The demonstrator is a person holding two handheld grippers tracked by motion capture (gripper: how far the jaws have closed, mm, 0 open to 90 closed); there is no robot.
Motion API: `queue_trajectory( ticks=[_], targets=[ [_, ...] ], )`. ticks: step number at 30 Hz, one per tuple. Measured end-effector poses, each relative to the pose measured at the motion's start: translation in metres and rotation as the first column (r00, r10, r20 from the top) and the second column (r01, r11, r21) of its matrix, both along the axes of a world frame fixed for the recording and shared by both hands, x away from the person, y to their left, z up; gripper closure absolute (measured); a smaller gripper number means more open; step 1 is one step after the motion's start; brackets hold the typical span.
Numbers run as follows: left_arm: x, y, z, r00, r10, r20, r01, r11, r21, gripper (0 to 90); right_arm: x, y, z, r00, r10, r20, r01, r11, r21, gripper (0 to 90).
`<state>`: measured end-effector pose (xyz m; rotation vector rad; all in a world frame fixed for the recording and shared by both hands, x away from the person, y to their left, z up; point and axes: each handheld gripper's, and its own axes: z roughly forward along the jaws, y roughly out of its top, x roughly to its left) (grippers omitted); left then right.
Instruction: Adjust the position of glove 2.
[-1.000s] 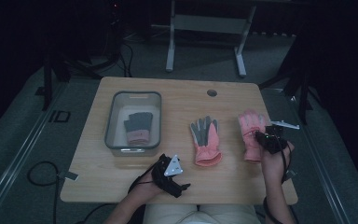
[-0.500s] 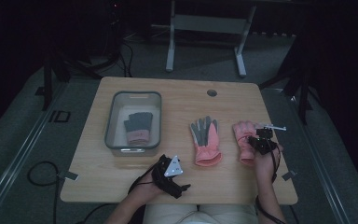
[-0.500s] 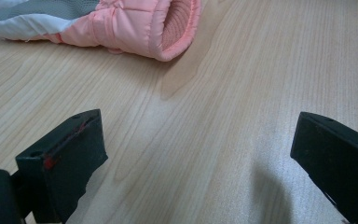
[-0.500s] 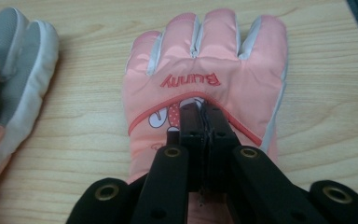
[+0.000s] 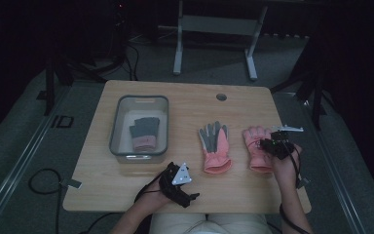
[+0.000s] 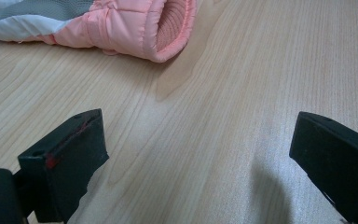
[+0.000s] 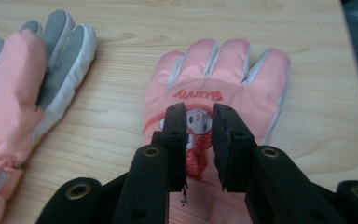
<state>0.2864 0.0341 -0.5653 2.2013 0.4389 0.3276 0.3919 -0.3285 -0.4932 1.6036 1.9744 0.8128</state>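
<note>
- The right gripper (image 7: 199, 116) hovers directly over the right pink glove (image 7: 216, 79), above the back of it, just behind the printed word.
- Its jaws stand a little apart and have just been opening. A narrow gap shows between them, with the small picture on the glove visible through it; they do not press on the fabric.
- This glove (image 5: 258, 148) lies flat on the table (image 5: 185, 100), back upward. Its long axis runs away from the person: fingers at the far end, cuff at the near end.
- The right gripper (image 5: 278, 145) points along that same axis, so the cuff is under and behind it and the fingers are ahead.
- The second glove (image 5: 215, 146) lies just beside it on the left, palm upward, parallel and not touching it.
- The left gripper (image 5: 177, 183) rests near the front edge of the table, jaws wide apart and holding nothing. The cuff of the second glove (image 6: 168, 25) lies ahead of it.
- The right hand (image 5: 285, 163) is therefore clearly the nearer one for the right glove.
- A clear bin (image 5: 139, 105) with another glove inside stands well apart on the left.
</note>
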Motion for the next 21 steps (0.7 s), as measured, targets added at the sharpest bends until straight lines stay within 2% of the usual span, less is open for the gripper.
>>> queue_trajectory(
  ticks=[1, 2, 4, 5, 9, 14, 19, 21],
  targets=[
    [0.0, 0.0, 0.0, 1.0, 0.0, 0.0, 0.0, 1.0, -0.004, 3.0, 0.001, 0.0, 0.002, 0.9991, 0.042, 0.01, -0.042, 0.999, -0.01, 71.9],
    [0.0, 0.0, 0.0, 1.0, 0.0, 0.0, 0.0, 1.0, -0.005, 3.0, 0.002, -0.001, 0.003, 0.998, 0.062, 0.011, -0.061, 0.998, -0.034, 71.0],
    [0.0, 0.0, 0.0, 1.0, 0.001, 0.002, -0.001, 1.0, -0.004, 3.0, 0.004, 0.0, 0.005, 0.9916, 0.128, 0.018, -0.126, 0.989, -0.072, 68.7],
    [0.0, 0.0, 0.0, 1.0, 0.0, 0.002, 0.0, 1.0, -0.004, 3.0, 0.005, 0.0, 0.004, 0.9896, 0.144, 0.013, -0.142, 0.986, -0.092, 67.3],
    [0.0, 0.001, 0.0, 1.0, -0.001, -0.002, 0.001, 1.0, -0.004, 3.0, 0.008, -0.005, -0.006, 0.9893, 0.146, -0.01, -0.146, 0.981, -0.125, 63.9],
    [0.0, 0.001, 0.0, 1.0, -0.002, -0.004, 0.002, 0.9999, -0.01, 3.0, 0.007, -0.011, -0.022, 0.9908, 0.134, -0.017, -0.135, 0.986, -0.095, 58.6],
    [0.0, 0.001, 0.0, 1.0, -0.003, -0.003, 0.003, 0.9999, -0.013, 3.0, 0.005, -0.009, -0.029, 0.9911, 0.133, -0.01, -0.133, 0.985, -0.107, 58.8],
    [-0.001, 0.001, 0.0, 1.0, -0.007, 0.004, 0.007, 0.9999, -0.01, 3.0, 0.005, -0.008, -0.036, 0.9935, 0.114, 0.007, -0.113, 0.989, -0.098, 62.1]
  ],
)
